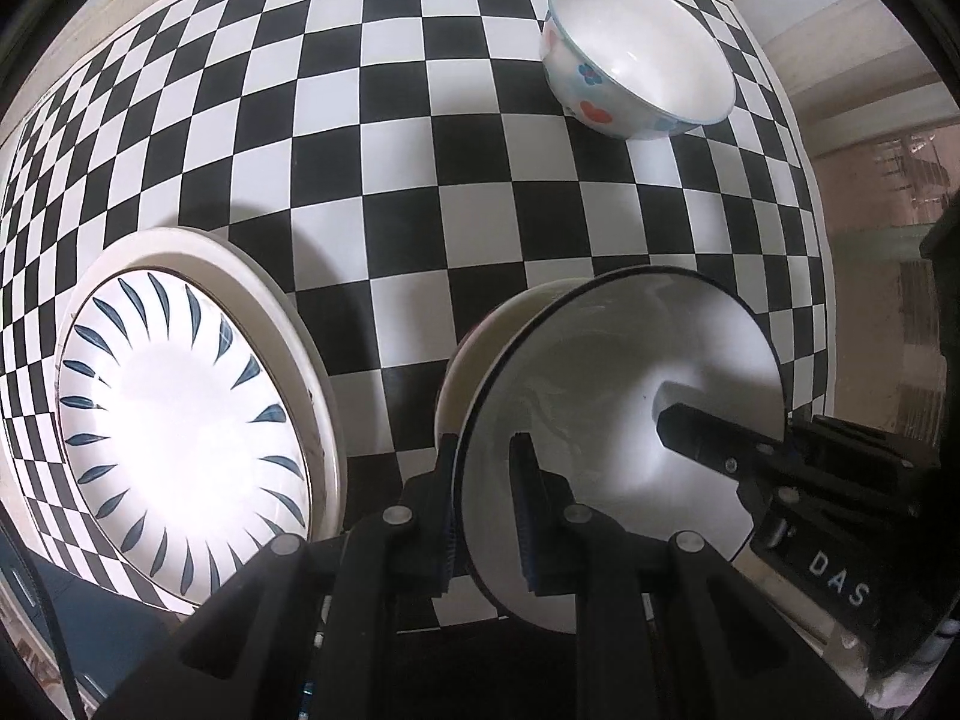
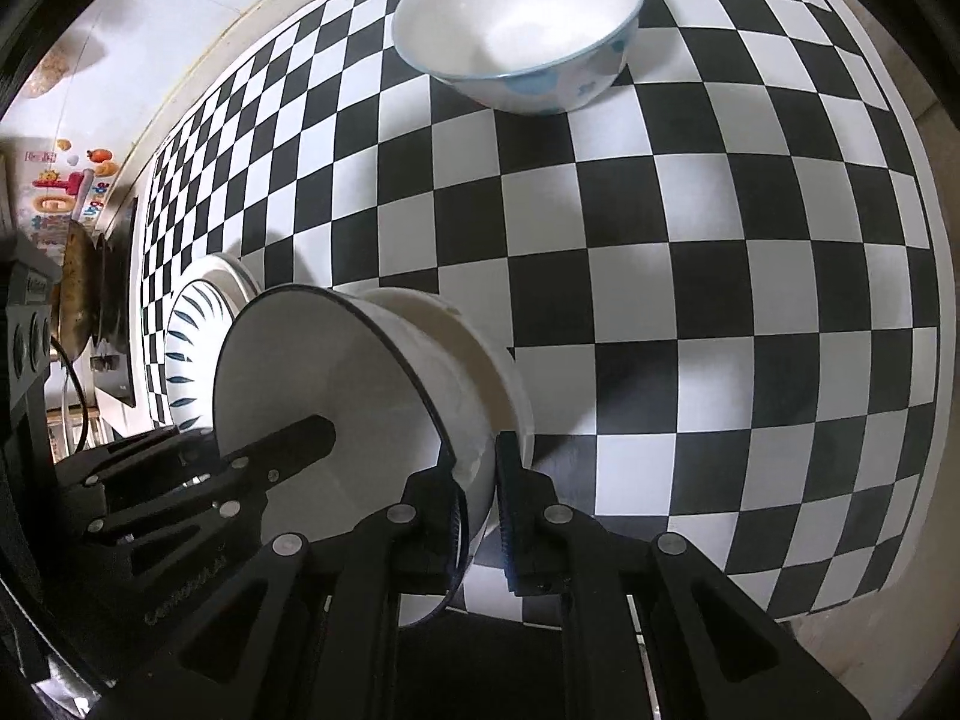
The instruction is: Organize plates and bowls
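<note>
Near the bottom of both views, at about 6 o'clock, the two claws are holding one white bowl with a thin dark rim (image 1: 630, 372) from opposite sides. The left claw (image 1: 483, 516) is clamped on the rim, one finger inside and one outside, and the right claw (image 2: 477, 510) is clamped on the far side of the rim in the same way. This bowl is sitting inside another white bowl (image 2: 468, 348), and both are on the checkered surface (image 1: 480, 210). A flowered bowl (image 1: 636, 54) is standing alone at about 1 o'clock in the left view, well apart. A plate with blue leaf marks (image 1: 180, 420) is lying on a bigger cream plate (image 1: 282, 312) at 8 o'clock. I think the bowl is being nested now. To do it well, both claws should be letting go softly and together, so the bowl is not tipping or clinking.
</note>
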### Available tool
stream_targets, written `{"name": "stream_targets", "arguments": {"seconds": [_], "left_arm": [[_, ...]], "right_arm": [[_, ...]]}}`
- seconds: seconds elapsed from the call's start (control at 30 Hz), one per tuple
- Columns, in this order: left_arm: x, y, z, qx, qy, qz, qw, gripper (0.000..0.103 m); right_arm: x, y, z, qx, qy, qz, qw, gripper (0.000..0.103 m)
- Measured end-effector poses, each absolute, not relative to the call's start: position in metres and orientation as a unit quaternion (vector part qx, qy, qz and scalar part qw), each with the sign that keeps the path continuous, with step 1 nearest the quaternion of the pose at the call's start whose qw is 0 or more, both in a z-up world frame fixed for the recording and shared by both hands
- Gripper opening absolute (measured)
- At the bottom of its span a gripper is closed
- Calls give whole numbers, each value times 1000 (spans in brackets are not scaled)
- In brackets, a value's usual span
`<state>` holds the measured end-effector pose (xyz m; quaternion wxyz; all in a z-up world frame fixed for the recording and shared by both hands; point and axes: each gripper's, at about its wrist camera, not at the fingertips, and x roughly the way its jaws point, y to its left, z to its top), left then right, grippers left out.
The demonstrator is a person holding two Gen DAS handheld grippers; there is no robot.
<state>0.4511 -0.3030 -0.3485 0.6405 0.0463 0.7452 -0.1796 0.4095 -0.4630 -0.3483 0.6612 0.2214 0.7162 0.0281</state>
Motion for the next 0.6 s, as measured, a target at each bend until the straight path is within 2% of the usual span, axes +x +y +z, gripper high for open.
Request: {"name": "stream_targets", "arguments": {"seconds": [0.6], "left_arm": [[450,-299,-335,63,735,-174,653,14]], "right_arm": [[412,-462,-346,216,727,19,652,18]]}}
